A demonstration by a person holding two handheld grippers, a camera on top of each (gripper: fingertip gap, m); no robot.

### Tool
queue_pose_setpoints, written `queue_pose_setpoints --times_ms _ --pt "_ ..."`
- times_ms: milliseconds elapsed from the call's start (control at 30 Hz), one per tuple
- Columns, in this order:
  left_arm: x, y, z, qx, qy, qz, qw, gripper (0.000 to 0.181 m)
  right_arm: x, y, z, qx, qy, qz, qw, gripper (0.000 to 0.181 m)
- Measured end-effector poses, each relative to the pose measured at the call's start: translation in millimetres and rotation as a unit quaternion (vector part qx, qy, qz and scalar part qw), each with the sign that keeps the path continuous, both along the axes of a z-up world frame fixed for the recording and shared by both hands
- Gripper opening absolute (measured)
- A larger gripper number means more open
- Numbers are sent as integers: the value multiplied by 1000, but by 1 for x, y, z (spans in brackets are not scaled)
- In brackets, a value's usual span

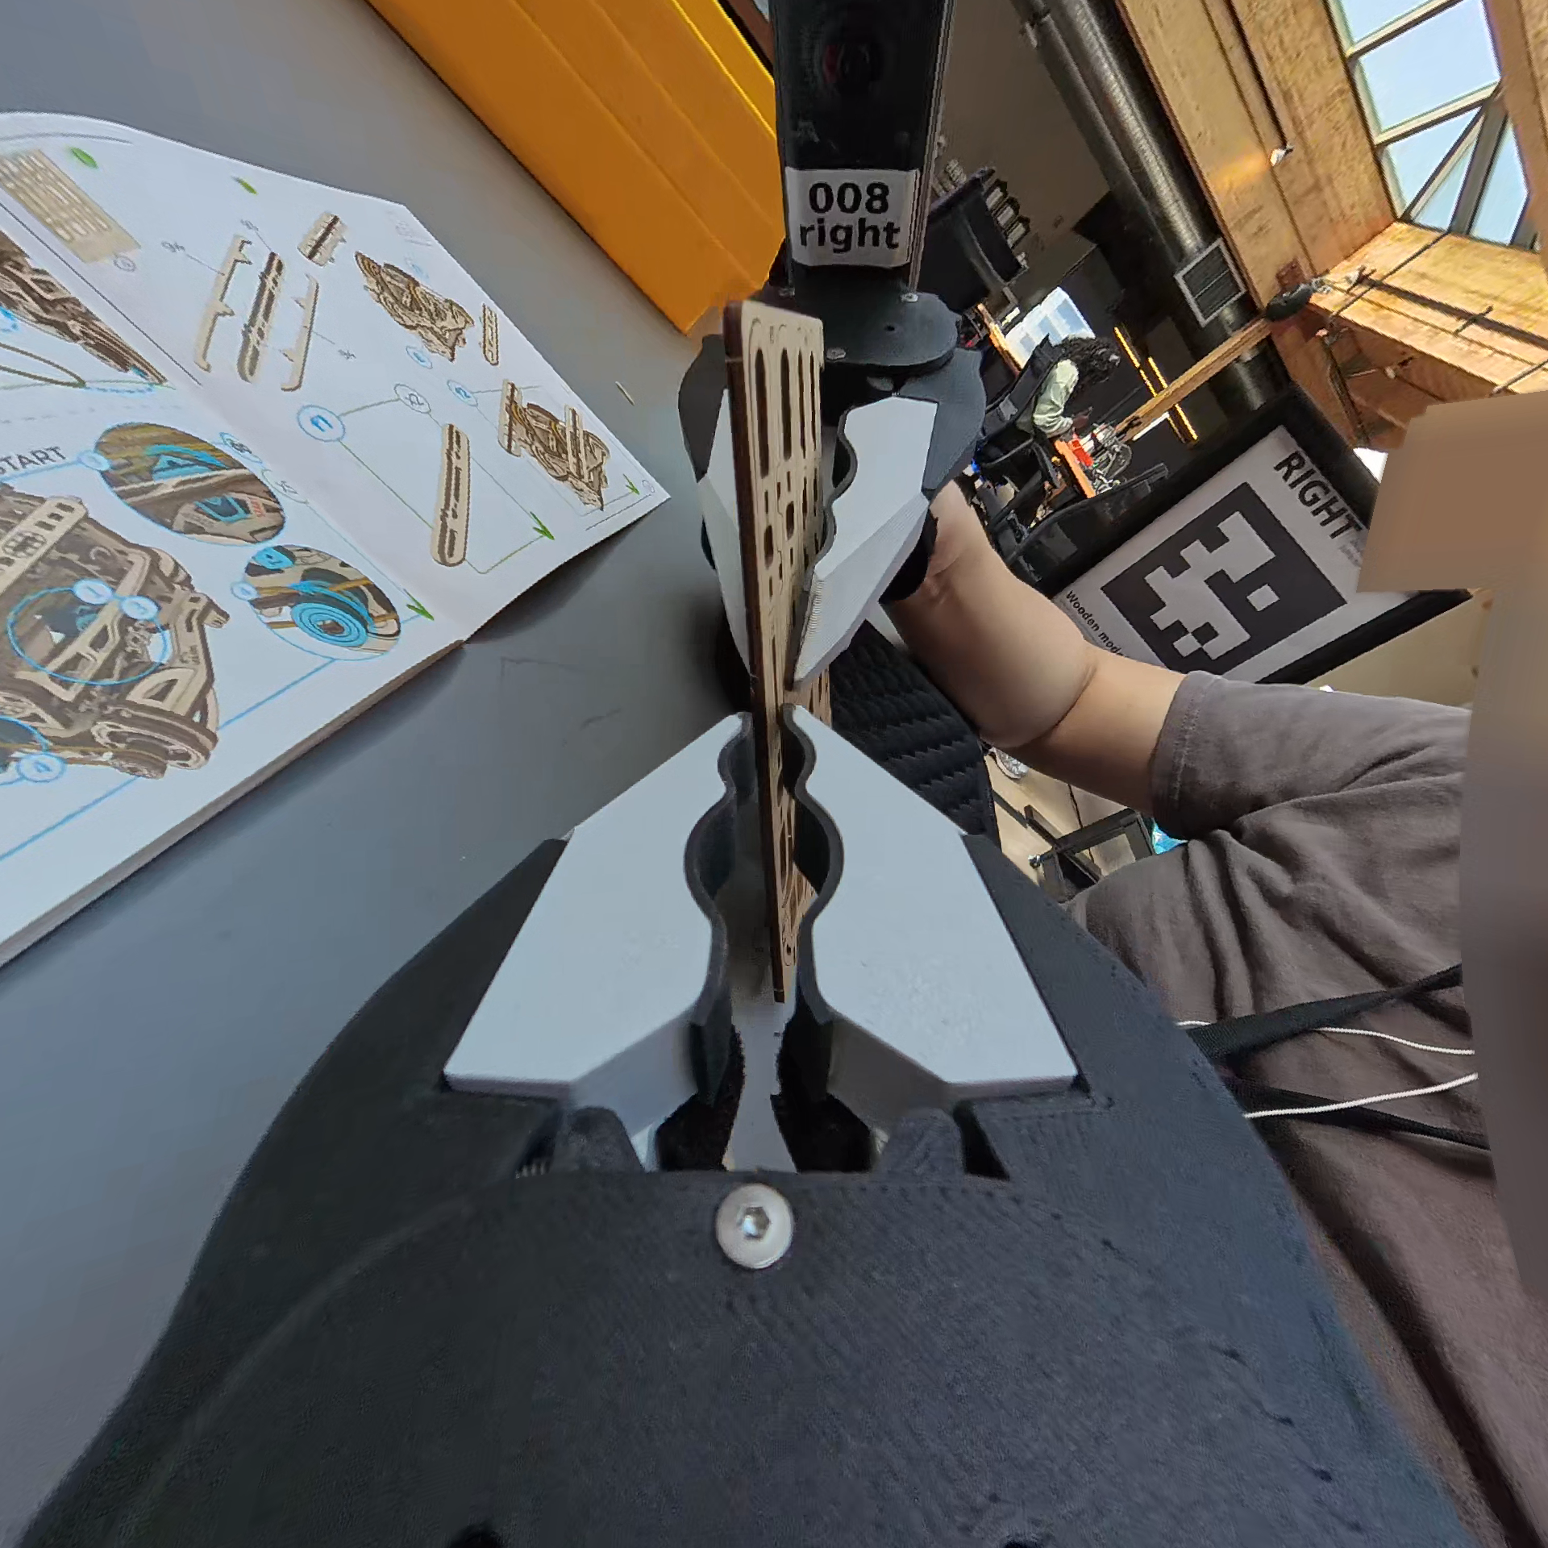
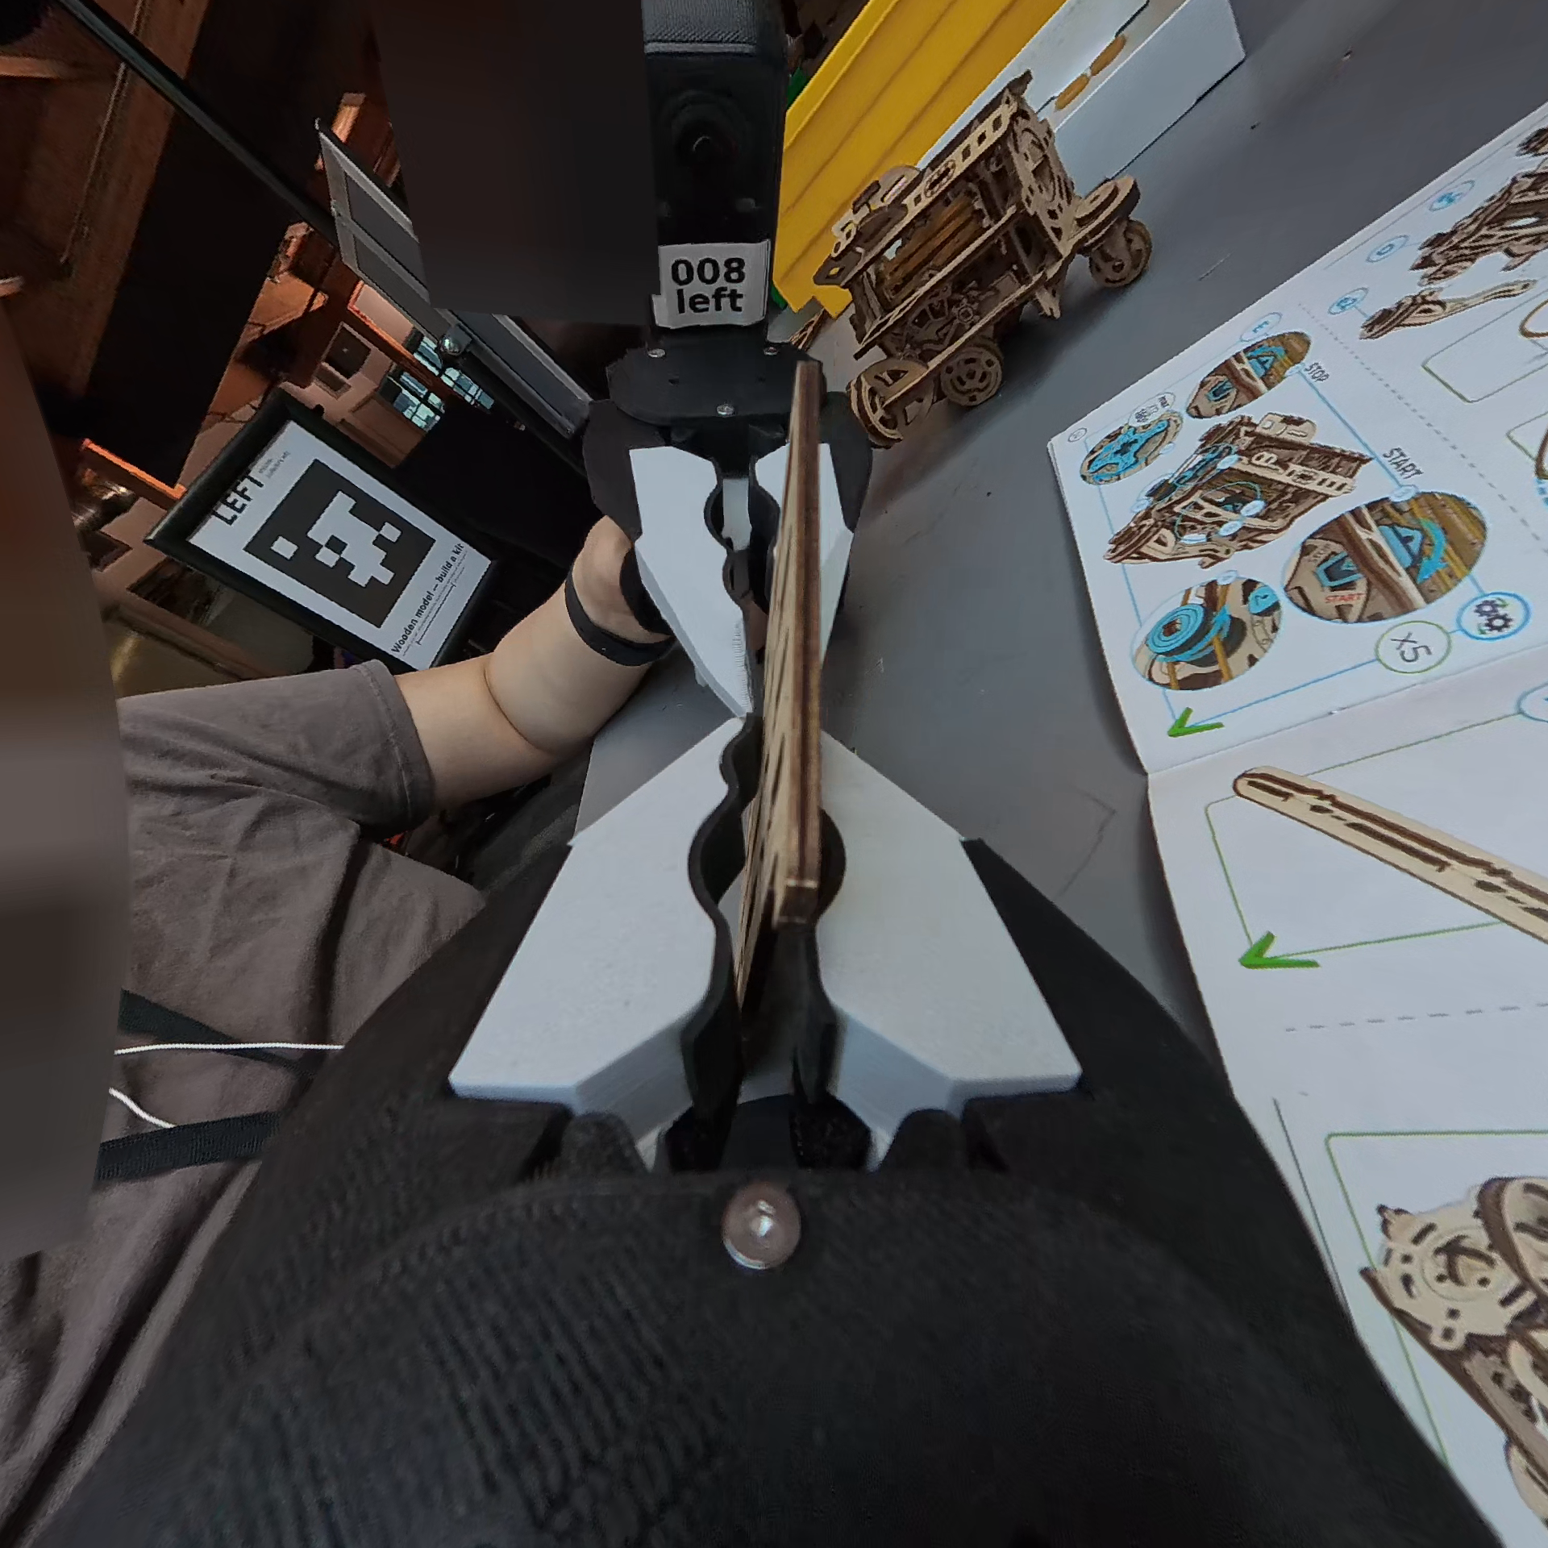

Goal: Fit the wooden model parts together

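Observation:
A thin flat wooden part [image 1: 775, 519] with slot cut-outs is held edge-on above the grey table [image 1: 251, 1005], between both grippers, which face each other tip to tip. My left gripper [image 1: 766, 719] is shut on its near end. My right gripper [image 1: 775, 666] is shut on its far end. In the right wrist view the same part [image 2: 792, 670] runs from my right gripper [image 2: 779, 733] to the left gripper [image 2: 775, 683]. There it looks like two thin layers lying together; I cannot tell whether it is one piece or two.
An open instruction booklet [image 1: 293, 419] lies on the table and also shows in the right wrist view [image 2: 1340, 586]. A built wooden vehicle model [image 2: 980, 260] stands by a yellow bin [image 2: 879, 109]. A person's forearm [image 1: 1047, 670] and a framed marker sign [image 1: 1215, 570] are close by. My two grippers' fingertips are within a few centimetres of each other. Both grippers' tips are roughly 20 cm from the built wooden vehicle model [image 2: 980, 260].

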State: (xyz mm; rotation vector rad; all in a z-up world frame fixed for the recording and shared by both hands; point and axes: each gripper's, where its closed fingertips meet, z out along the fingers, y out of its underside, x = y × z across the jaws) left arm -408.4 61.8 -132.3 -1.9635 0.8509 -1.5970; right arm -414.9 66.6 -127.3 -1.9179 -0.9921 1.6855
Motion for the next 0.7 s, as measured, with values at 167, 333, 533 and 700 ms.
queue_pose_setpoints --times_ms 167,333,533,700 --pt "0 -1 -2 10 10 -2 1000 2 -1 -1 -3 6 -10 0 1000 2" --pt "0 -1 -3 39 43 10 998 2 -1 -1 -2 2 -10 0 1000 1" --pt "-1 -4 -2 27 45 4 999 2 -1 -2 -3 8 -12 3 1000 2" --pt "1 1 11 -4 -22 12 1000 3 -5 -11 -2 30 -17 25 999 2"
